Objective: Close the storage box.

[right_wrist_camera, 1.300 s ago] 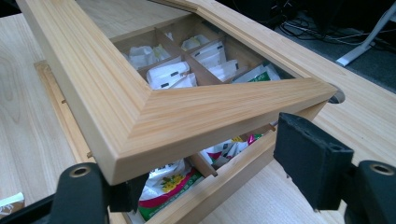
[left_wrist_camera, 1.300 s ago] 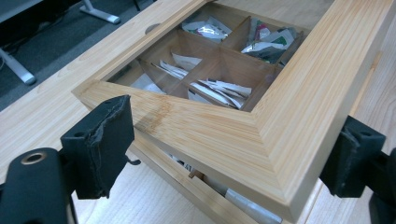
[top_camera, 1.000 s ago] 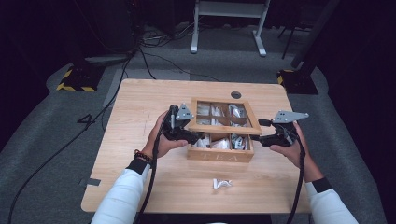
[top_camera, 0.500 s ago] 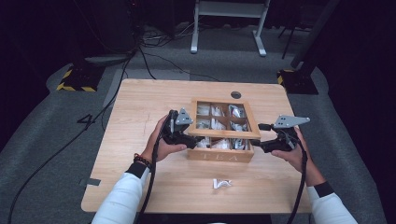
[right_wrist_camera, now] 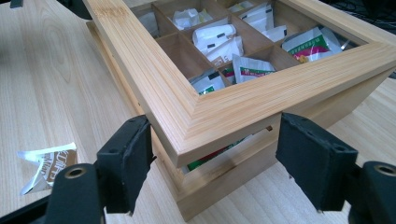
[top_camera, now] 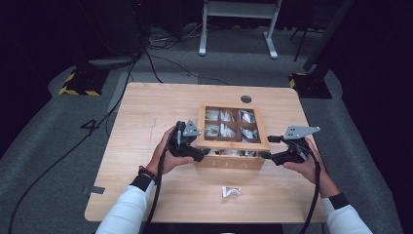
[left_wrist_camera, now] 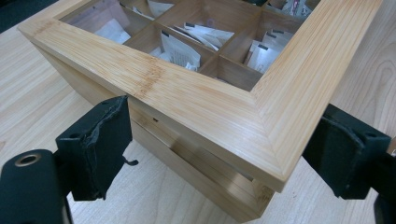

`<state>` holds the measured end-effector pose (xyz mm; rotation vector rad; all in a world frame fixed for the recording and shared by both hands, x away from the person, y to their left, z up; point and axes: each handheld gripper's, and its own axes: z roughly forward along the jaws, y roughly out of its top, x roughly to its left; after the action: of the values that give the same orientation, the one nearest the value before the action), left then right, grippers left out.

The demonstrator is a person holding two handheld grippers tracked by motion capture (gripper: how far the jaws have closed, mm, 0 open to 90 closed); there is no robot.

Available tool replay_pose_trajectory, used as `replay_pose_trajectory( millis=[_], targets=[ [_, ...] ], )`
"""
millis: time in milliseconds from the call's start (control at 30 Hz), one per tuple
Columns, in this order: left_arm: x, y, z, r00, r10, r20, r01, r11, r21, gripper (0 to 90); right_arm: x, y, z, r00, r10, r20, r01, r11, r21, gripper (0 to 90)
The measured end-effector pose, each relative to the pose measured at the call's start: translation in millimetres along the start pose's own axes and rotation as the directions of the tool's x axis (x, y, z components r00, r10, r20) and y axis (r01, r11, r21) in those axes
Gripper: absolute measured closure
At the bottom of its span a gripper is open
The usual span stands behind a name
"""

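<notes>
A wooden tea box (top_camera: pixel 231 162) with several compartments of tea bags stands on the table, its windowed lid (top_camera: pixel 233 145) lowered but slightly ajar at the front. My left gripper (top_camera: pixel 199 155) is at the lid's front left corner, and my right gripper (top_camera: pixel 267 156) is at the front right corner. In the left gripper view the lid corner (left_wrist_camera: pixel 266 163) pokes between the wide-spread jaws of the left gripper (left_wrist_camera: pixel 219 149). The right gripper (right_wrist_camera: pixel 219 163) straddles its lid corner (right_wrist_camera: pixel 187 140) the same way. A packet shows in the gap under the lid (right_wrist_camera: pixel 210 161).
A loose tea bag (top_camera: pixel 231 191) lies on the table in front of the box, and it appears at the left in the right gripper view (right_wrist_camera: pixel 46 165). A round cable hole (top_camera: pixel 246 99) sits near the table's far edge. Cables and a stand's base lie on the floor beyond.
The lid has come down from a raised tilt to almost flat on the box. Both grippers have dropped with it at the front corners.
</notes>
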<state>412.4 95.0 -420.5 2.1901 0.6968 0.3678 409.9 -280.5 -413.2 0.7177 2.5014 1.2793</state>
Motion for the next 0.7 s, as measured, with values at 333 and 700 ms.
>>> replay_pose_trajectory(
  millis=[333,700],
  targets=[
    [-4.2,-3.8,1.3,0.9997,0.022,-0.011,-0.022,0.9997,0.014,13.8,2.8,-4.3,2.8,1.0,-0.004,0.008,0.003,1.0,0.021,29.1],
    [-6.6,-8.5,3.6,0.9996,0.028,-0.006,-0.028,0.9992,0.031,13.6,5.8,-9.6,6.1,0.9999,-0.008,0.012,0.007,0.999,0.05,31.1]
  ],
)
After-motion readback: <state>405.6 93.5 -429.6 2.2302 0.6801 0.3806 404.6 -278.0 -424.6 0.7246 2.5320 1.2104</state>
